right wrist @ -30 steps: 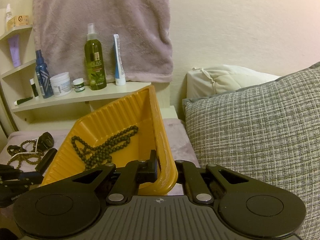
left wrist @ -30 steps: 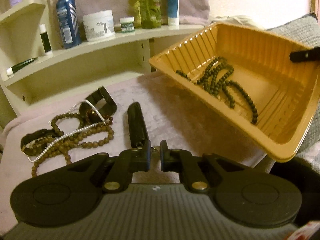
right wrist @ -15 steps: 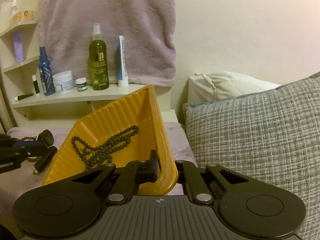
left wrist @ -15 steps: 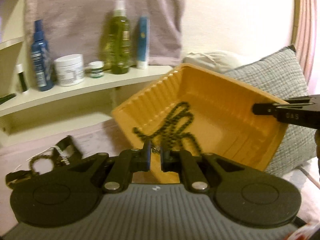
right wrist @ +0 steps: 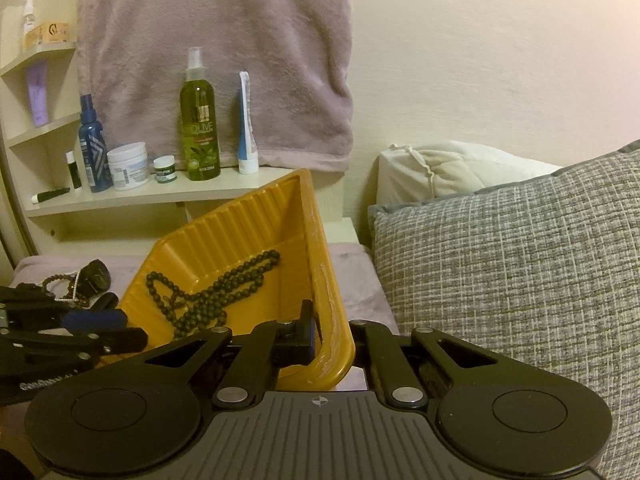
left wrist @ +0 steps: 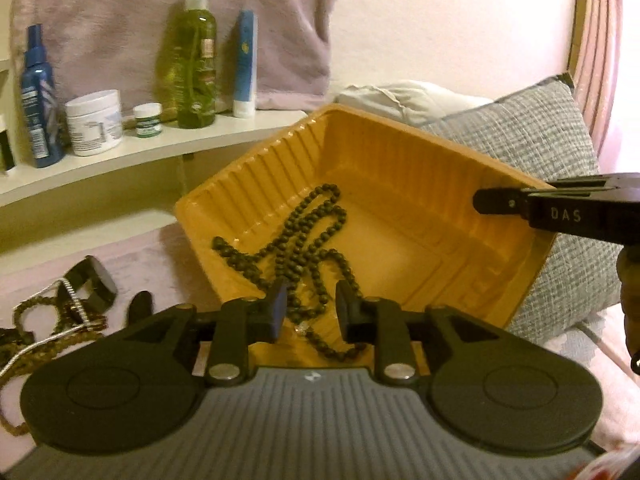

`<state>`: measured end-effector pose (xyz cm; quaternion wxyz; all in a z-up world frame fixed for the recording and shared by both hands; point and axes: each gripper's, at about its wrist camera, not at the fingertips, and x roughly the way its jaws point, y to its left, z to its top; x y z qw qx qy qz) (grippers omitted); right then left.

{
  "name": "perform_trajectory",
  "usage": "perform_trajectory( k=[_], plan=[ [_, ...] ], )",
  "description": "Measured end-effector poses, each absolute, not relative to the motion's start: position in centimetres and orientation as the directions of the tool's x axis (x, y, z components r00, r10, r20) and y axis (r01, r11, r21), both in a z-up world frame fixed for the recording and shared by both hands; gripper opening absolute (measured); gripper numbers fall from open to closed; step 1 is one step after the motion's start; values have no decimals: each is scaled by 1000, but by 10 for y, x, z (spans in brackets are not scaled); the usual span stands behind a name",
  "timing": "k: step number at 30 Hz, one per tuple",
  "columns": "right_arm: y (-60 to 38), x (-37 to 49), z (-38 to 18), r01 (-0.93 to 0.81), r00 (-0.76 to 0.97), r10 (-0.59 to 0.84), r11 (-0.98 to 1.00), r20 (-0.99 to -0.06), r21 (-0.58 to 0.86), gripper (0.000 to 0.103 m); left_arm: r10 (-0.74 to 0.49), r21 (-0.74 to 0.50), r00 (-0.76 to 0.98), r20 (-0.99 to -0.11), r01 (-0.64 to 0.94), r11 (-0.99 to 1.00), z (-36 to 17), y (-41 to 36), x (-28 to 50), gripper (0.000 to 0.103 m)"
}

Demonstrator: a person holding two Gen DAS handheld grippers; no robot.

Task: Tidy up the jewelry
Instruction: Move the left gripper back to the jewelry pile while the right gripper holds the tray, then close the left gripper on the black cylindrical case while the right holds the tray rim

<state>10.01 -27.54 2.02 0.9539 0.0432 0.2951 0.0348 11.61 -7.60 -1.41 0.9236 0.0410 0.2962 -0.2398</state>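
so we've got one dark bead necklace [left wrist: 304,256] in the yellow tray [left wrist: 400,160], right gripper [right wrist: 332,340] clamped on its rim, left gripper [left wrist: 310,308] just opened a bit with nothing gripped, rest of the jewelry pile [left wrist: 60,304] at 9 o'clock still to go

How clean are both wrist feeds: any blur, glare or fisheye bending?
Left wrist view: warm dim light, soft focus, shelf edge bowed by the fisheye. Right wrist view: sharper, dark vignette corners, faint sheen on the yellow tray rim.
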Motion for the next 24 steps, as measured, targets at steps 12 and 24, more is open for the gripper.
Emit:
perform_trajectory(
  k=[12, 24],
  plan=[
    [-272, 100, 21, -41, 825, 91, 994, -558, 101, 5, -215, 13, 797, -565, 269, 963, -23, -11, 101, 24],
    [-269, 99, 22, -46, 833, 79, 996, -548, 74, 5, -145, 62, 780, -608, 228, 972, -54, 7, 107, 24]
  ],
)
